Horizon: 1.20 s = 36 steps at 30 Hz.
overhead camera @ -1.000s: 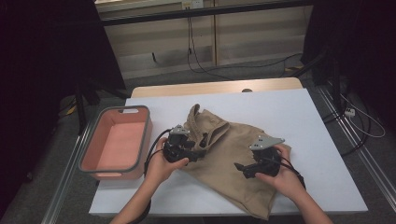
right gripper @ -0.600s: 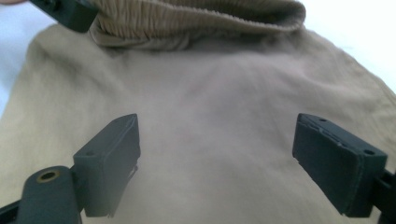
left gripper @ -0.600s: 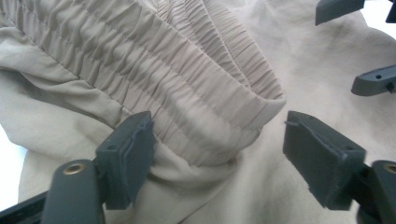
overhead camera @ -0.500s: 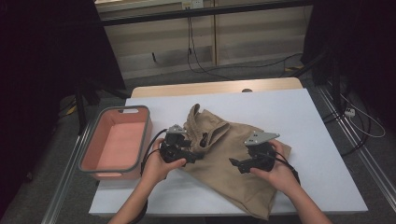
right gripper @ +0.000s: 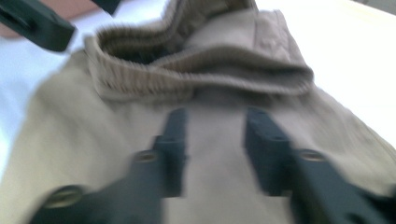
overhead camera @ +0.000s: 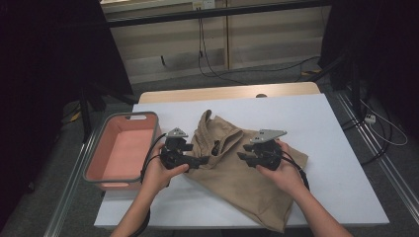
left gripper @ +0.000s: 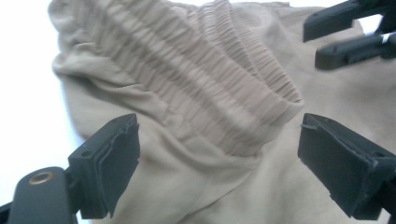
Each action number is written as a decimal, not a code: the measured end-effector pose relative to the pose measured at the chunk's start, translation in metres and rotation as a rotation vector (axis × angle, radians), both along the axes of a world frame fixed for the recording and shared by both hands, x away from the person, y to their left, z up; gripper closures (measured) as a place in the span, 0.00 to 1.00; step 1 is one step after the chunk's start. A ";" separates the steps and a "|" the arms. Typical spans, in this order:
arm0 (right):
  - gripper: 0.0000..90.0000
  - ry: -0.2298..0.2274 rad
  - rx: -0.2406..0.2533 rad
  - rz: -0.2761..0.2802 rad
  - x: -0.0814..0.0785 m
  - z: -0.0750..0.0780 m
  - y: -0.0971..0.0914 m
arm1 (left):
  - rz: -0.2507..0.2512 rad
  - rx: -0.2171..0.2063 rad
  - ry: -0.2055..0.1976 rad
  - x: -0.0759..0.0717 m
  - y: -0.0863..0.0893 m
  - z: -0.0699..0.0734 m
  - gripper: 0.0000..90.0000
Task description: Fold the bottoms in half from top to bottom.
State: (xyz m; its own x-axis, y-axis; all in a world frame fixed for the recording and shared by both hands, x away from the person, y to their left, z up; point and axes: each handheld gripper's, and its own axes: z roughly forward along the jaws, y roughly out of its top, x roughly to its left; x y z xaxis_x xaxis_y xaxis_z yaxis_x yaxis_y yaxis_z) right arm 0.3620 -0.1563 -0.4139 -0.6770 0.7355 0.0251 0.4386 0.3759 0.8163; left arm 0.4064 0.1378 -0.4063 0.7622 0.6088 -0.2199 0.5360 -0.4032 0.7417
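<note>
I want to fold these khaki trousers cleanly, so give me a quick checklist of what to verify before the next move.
1. Left tongs open, astride the elastic waistband, not pressing it: ok.
2. Right tongs have just been closing over the trousers; whether fabric is pinched: cannot tell, picture blurred.
3. Trousers flat: not ok, waistband end bunched.
4. Trousers fully on the table: not ok, near corner reaches its front edge.
5. Pink bin apart from the cloth: ok.
</note>
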 end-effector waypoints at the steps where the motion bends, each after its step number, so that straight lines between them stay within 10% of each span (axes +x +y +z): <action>1: 0.86 -0.002 0.020 0.003 0.004 0.002 0.003 | 0.010 0.002 -0.002 0.001 0.002 0.000 0.13; 13: 1.00 -0.008 0.082 0.012 0.023 0.012 0.024 | 0.042 0.010 -0.017 0.003 0.008 0.003 0.13; 36: 1.00 0.035 0.025 0.161 0.023 -0.001 0.066 | 0.072 0.016 -0.014 0.007 0.015 0.000 0.13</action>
